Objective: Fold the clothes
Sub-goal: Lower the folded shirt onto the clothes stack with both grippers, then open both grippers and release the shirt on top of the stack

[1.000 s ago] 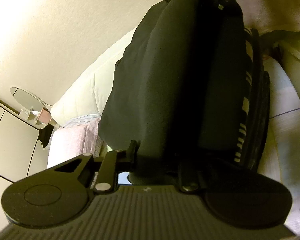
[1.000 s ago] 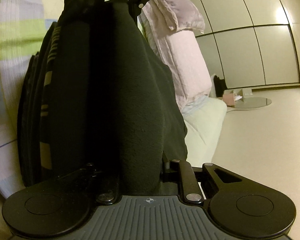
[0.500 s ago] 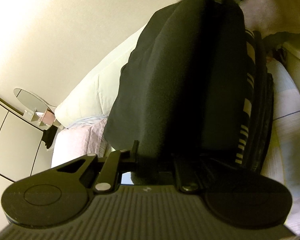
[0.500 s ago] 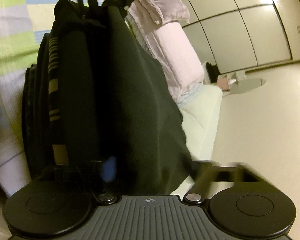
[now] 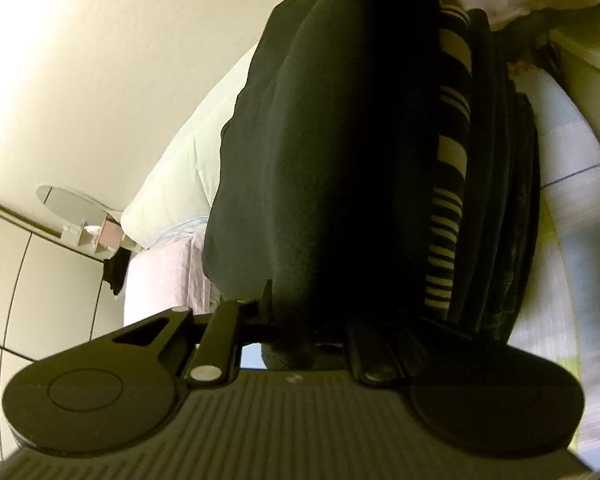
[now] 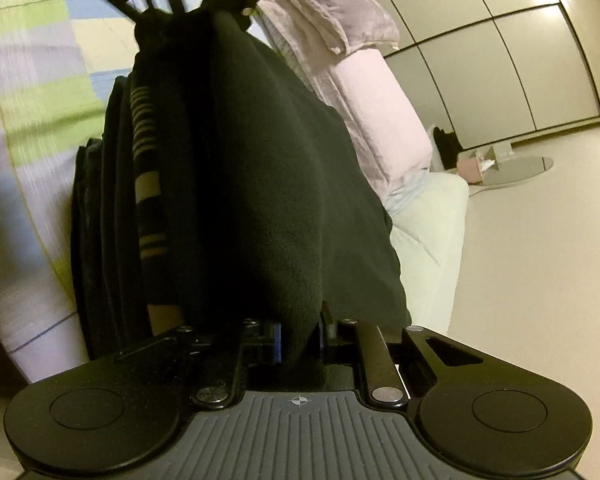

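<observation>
- Right gripper [image 6: 299, 346]: jaws narrowed onto a fold of the black fleece garment [image 6: 268, 200], which passes between the two blue-edged pads at the base of the view.
- Left gripper [image 5: 300, 336]: the same black fleece garment [image 5: 320, 168] runs down between its jaws; the cloth hides the pads, so the grip itself cannot be confirmed.
- Both grippers face each other along the garment; each appears at the top of the other's view, one at either end.
- Beside the fleece lies one striped dark-and-tan garment [image 6: 144, 148], and beyond it a stack of dark folded clothes [image 6: 96, 232]; the number in the stack cannot be told.
- These rest on a checked bedsheet [image 6: 40, 92] of green, blue and white.
- Farther off: one pink pillow [image 6: 380, 108], one pale green duvet [image 6: 432, 220].
- Farthest: one round mirror [image 6: 516, 168] by the panelled wardrobe [image 6: 520, 60].
</observation>
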A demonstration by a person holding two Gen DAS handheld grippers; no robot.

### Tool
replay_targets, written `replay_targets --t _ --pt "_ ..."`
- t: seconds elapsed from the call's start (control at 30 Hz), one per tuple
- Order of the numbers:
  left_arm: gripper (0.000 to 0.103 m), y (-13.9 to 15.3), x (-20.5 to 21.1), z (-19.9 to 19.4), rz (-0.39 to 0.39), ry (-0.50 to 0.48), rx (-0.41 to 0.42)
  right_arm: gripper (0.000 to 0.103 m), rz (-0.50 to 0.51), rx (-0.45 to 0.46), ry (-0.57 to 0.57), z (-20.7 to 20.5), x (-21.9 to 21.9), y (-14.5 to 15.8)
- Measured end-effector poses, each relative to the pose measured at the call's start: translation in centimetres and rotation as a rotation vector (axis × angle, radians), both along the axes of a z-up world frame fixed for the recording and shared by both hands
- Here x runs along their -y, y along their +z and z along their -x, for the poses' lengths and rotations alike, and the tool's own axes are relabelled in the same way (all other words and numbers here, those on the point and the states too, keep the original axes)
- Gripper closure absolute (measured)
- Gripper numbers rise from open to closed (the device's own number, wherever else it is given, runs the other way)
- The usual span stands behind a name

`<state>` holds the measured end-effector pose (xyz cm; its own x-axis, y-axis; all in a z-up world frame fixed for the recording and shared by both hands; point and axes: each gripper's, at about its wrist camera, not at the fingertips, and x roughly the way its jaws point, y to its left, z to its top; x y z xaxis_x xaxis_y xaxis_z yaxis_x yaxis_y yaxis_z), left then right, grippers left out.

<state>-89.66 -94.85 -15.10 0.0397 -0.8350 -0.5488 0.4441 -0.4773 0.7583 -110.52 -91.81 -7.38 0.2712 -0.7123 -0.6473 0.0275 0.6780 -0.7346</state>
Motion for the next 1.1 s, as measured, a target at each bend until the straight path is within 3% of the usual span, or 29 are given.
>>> replay_targets --t 0.17,0.37,0.6,0.73,0.87,0.97,1.03,1.1 --pt "0.085 0.9 -0.9 -0.6 -0.021 0.02 -0.059 0.089 -0.008 0.01 -0.012 -0.6 0.9 -0.1" --pt "0.084 4.9 -2.5 -3.5 -0.069 0.087 -0.283 0.088 -0.01 0.021 -0.039 -0.4 -0.2 -0.4" --pt "0.084 9.3 -4.8 -3.9 -0.023 0.135 -0.487 0.088 -0.046 0.038 -0.105 0.0 -1.4 -1.6" --pt "0.084 8.5 -2.6 -2.9 -0.082 0.136 -0.517 0.088 -0.022 0.02 -0.094 0.0 -2.8 -2.9" --pt "0.092 6.1 -1.5 -1.8 -0.159 0.145 -0.504 0.088 0.015 0.026 -0.117 -0.1 -2.7 -1.8" --pt "0.096 5.5 -1.3 -1.7 -0.174 0.157 -0.506 0.086 -0.026 0.055 -0.144 0.2 -3.1 -0.2" --pt "0.096 5.2 -1.5 -1.6 -0.173 0.163 -0.504 0.085 -0.073 0.104 -0.16 0.3 -3.6 1.3" --pt "0.096 5.4 -1.5 -1.5 -0.167 0.17 -0.514 0.084 -0.174 0.233 -0.18 0.5 -3.6 3.7"
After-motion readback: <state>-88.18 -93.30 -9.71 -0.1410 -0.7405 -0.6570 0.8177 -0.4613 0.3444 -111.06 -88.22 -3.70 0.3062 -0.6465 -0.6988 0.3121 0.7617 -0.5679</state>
